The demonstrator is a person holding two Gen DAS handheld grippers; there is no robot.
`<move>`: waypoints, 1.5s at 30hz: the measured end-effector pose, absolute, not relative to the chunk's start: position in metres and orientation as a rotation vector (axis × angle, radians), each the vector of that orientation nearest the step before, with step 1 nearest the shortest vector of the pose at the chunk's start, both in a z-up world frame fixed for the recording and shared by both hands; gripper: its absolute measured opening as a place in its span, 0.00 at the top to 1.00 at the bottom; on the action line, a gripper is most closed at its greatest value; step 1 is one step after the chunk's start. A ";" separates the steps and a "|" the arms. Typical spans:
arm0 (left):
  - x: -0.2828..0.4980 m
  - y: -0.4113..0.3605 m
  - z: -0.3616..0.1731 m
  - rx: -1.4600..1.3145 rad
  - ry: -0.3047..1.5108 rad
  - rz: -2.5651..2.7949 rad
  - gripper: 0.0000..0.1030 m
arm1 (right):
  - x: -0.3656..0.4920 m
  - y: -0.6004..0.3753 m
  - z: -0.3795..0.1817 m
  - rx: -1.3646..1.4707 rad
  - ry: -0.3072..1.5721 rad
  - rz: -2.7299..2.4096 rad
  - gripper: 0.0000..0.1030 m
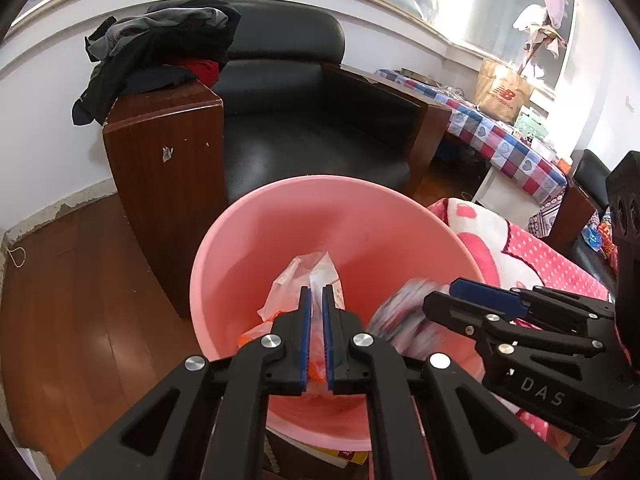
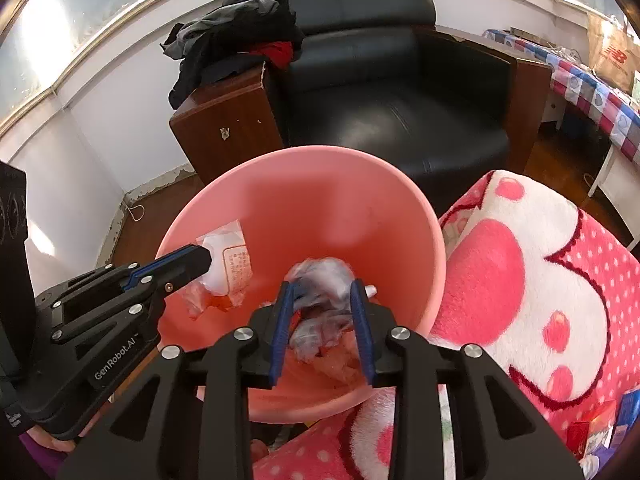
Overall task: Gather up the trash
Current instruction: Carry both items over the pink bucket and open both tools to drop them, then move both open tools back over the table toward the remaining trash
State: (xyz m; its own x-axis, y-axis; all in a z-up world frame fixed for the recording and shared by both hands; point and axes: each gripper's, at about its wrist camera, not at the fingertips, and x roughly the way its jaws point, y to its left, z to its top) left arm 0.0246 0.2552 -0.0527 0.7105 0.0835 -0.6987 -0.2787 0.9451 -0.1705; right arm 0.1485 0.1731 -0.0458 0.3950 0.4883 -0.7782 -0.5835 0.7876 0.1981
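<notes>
A pink plastic bin (image 1: 332, 208) stands open below both grippers and also shows in the right wrist view (image 2: 304, 168). My left gripper (image 1: 316, 292) is shut on a clear plastic wrapper with orange print (image 1: 312, 276) and holds it inside the bin's mouth; the same wrapper shows in the right wrist view (image 2: 230, 256). My right gripper (image 2: 322, 288) is partly open around a crumpled grey-white wrapper (image 2: 320, 304), which looks blurred. In the left wrist view the right gripper (image 1: 440, 294) comes in from the right over the bin.
A black leather armchair (image 1: 304, 120) with wooden sides stands behind the bin, with dark clothes (image 1: 160, 48) piled on its arm. A pink and white blanket (image 2: 532, 280) lies right of the bin. A checkered table (image 1: 508, 140) with a paper bag stands far right. Wooden floor (image 1: 80, 300) lies left.
</notes>
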 end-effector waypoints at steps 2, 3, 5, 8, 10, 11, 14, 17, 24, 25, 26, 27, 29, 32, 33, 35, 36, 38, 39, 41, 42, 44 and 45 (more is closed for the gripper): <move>0.025 0.255 -0.053 -0.275 0.755 0.203 0.94 | 0.148 0.172 -0.045 -0.108 0.949 0.681 0.71; 0.024 0.255 -0.052 -0.276 0.754 0.205 0.89 | 0.148 0.172 -0.045 -0.109 0.949 0.682 0.70; 0.023 0.255 -0.051 -0.285 0.752 0.203 0.75 | 0.147 0.172 -0.045 -0.115 0.949 0.681 0.70; 0.019 0.258 -0.047 -0.305 0.742 0.210 0.59 | 0.145 0.172 -0.042 -0.116 0.943 0.686 0.63; 0.016 0.258 -0.043 -0.313 0.733 0.203 0.58 | 0.142 0.171 -0.038 -0.110 0.928 0.689 0.57; 0.015 0.258 -0.041 -0.312 0.730 0.202 0.58 | 0.141 0.171 -0.036 -0.110 0.924 0.690 0.56; 0.010 0.257 -0.035 -0.307 0.718 0.199 0.58 | 0.136 0.169 -0.030 -0.111 0.910 0.692 0.56; 0.006 0.254 -0.028 -0.310 0.706 0.191 0.58 | 0.131 0.164 -0.023 -0.107 0.892 0.691 0.56; -0.008 0.239 -0.011 -0.304 0.678 0.158 0.57 | 0.112 0.142 -0.001 -0.079 0.840 0.682 0.56; -0.010 0.236 -0.008 -0.299 0.672 0.151 0.57 | 0.108 0.137 0.002 -0.074 0.829 0.678 0.56; -0.011 0.233 -0.006 -0.296 0.668 0.145 0.57 | 0.106 0.133 0.005 -0.068 0.824 0.675 0.56; -0.014 0.228 -0.002 -0.290 0.663 0.133 0.57 | 0.102 0.127 0.008 -0.058 0.821 0.673 0.56; -0.016 0.220 0.004 -0.280 0.655 0.118 0.57 | 0.097 0.117 0.012 -0.045 0.818 0.662 0.56; -0.019 0.205 0.011 -0.262 0.646 0.090 0.55 | 0.088 0.099 0.016 -0.036 0.816 0.637 0.56; -0.020 0.199 0.013 -0.257 0.644 0.081 0.53 | 0.086 0.094 0.016 -0.032 0.816 0.631 0.56; -0.022 0.189 0.015 -0.249 0.644 0.068 0.53 | 0.079 0.079 0.016 -0.020 0.818 0.608 0.56; -0.022 0.183 0.016 -0.246 0.647 0.058 0.53 | 0.075 0.070 0.016 -0.013 0.822 0.593 0.56; -0.024 0.172 0.016 -0.240 0.655 0.041 0.53 | 0.070 0.058 0.016 -0.010 0.822 0.570 0.56; -0.023 0.168 0.016 -0.237 0.657 0.033 0.53 | 0.065 0.049 0.015 -0.015 0.821 0.549 0.56; -0.024 0.159 0.016 -0.227 0.664 0.015 0.53 | 0.058 0.036 0.012 -0.023 0.819 0.519 0.56; -0.025 0.154 0.016 -0.220 0.668 0.004 0.53 | 0.055 0.029 0.011 -0.022 0.820 0.503 0.56; -0.024 0.145 0.014 -0.209 0.682 -0.017 0.53 | 0.048 0.014 0.007 -0.018 0.823 0.477 0.56; -0.024 0.139 0.012 -0.202 0.692 -0.028 0.53 | 0.045 0.005 0.005 -0.015 0.825 0.458 0.56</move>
State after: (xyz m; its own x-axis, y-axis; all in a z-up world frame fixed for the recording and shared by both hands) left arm -0.0243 0.1385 0.0124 0.7703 -0.0929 -0.6309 -0.0411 0.9800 -0.1945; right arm 0.0448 0.0051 0.0054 0.5870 0.3868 -0.7112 -0.3986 0.9027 0.1620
